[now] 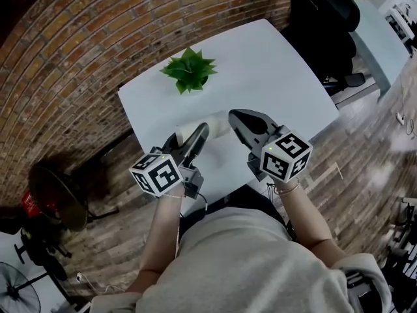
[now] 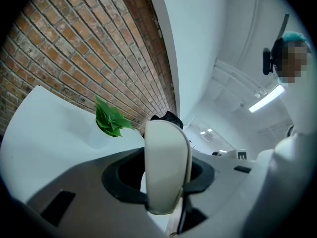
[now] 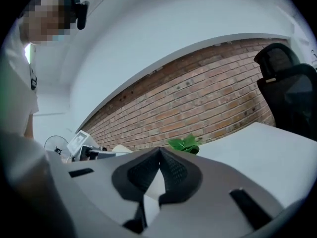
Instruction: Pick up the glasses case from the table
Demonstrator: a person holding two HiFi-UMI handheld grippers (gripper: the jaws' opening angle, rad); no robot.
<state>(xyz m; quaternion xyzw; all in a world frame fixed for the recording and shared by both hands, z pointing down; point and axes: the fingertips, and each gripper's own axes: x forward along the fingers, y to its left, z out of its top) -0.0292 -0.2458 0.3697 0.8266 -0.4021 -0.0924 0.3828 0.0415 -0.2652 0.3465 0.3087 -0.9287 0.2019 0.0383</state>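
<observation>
**Left tool**: jaws pinching the case, one on each side. In the left gripper view the cream case stands on end at lower centre of the frame, its rounded end uppermost. In the head view the case shows as a pale shape at centre frame, over the near part of the surface and between the two tools.

**Right tool**: jaws pressed together, tips meeting, nothing between them. In the head view it sits just right of centre, beside the case, its marker cube towards the lower right.

**Surroundings:** a plant stands on the white surface above the tools in the head view, well apart from them. A brick wall fills the upper left. A black chair stands at the upper right, past the surface's far edge.
</observation>
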